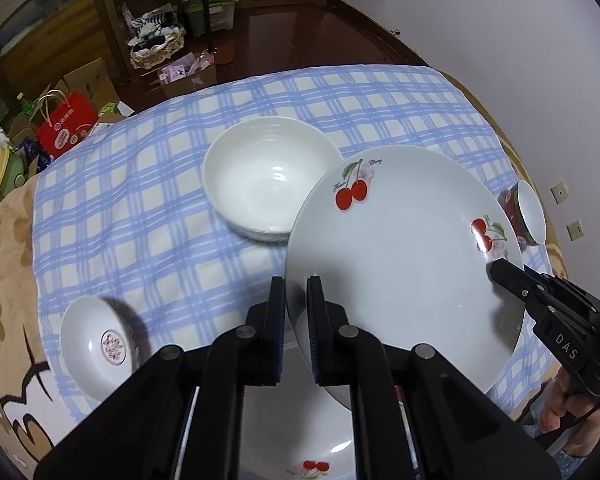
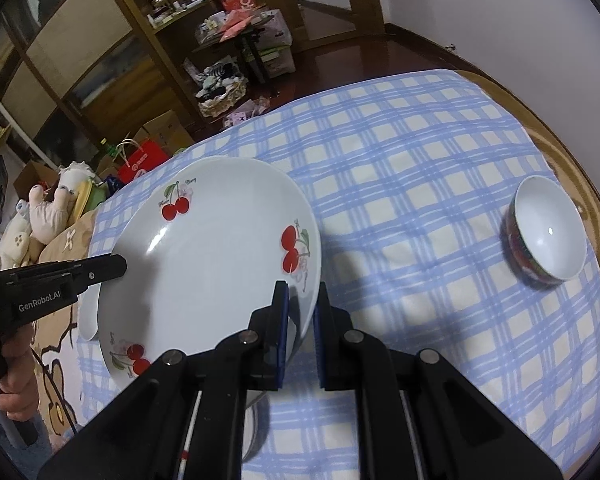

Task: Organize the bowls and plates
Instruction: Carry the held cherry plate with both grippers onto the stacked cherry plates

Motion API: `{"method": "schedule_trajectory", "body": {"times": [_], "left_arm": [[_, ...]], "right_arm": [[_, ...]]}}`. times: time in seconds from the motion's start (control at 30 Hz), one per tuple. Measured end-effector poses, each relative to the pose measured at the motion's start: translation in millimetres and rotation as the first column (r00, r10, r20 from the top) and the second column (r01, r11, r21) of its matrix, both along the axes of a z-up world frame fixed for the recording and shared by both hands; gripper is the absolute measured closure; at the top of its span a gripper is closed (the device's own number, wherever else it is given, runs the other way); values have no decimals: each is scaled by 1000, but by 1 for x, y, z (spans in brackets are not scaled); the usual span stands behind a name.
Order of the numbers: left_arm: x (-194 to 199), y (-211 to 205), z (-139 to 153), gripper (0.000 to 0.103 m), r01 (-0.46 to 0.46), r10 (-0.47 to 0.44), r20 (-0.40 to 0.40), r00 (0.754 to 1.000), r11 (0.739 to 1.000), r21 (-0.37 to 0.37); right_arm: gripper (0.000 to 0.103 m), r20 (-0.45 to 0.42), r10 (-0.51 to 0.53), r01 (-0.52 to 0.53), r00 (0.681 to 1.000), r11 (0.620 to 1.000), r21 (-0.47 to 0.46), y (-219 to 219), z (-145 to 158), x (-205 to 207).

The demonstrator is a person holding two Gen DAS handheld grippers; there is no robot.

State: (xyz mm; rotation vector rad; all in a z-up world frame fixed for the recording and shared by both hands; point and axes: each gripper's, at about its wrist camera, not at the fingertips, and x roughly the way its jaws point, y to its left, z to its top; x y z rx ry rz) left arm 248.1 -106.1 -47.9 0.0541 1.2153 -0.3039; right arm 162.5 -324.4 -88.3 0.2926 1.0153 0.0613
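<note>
White china with red cherry prints, the plate (image 1: 400, 248) hangs tilted between both tools, clear of the blue checked cloth (image 1: 160, 208) that covers the table. The left tool (image 1: 296, 320) is clenched on the plate's near-left rim, one pad above the rim and one below. The right tool (image 2: 300, 320) is clenched on the opposite rim in the same way, its pads pinching the edge just beside a cherry print. In the left wrist view the right tool's black fingertip meets the plate at its right edge, and a hand (image 1: 560, 404) grips that tool's handle. In the right wrist view a hand (image 2: 12, 372) holds the left tool's handle at the left edge of the picture.

Beyond the left tool, past the plate's far-left rim, a large white bowl (image 1: 272, 176) sits upright on the cloth. To the left of the left tool a small white bowl (image 1: 96, 344) with a round mark inside rests near the cloth's edge. Directly under the left tool lies a second cherry plate (image 1: 300, 432), partly hidden by the tool. Well to the right of the right tool a small bowl with a red patterned outside (image 2: 548, 232) stands alone on the cloth. Behind the table are wooden shelves (image 2: 100, 60) and a red bag (image 1: 62, 128) among boxes.
</note>
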Motion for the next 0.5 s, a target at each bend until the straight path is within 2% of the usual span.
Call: {"method": "schedule_trajectory", "body": {"times": [0.17, 0.5], "left_arm": [[-19, 17, 2, 93, -23, 23, -1, 1000, 1000, -17], [-51, 45, -1, 93, -46, 46, -7, 999, 999, -2]], "right_arm": [[90, 6, 21, -21, 1000, 1000, -12, 16, 4, -13], [90, 10, 59, -59, 998, 998, -12, 43, 5, -38]]}}
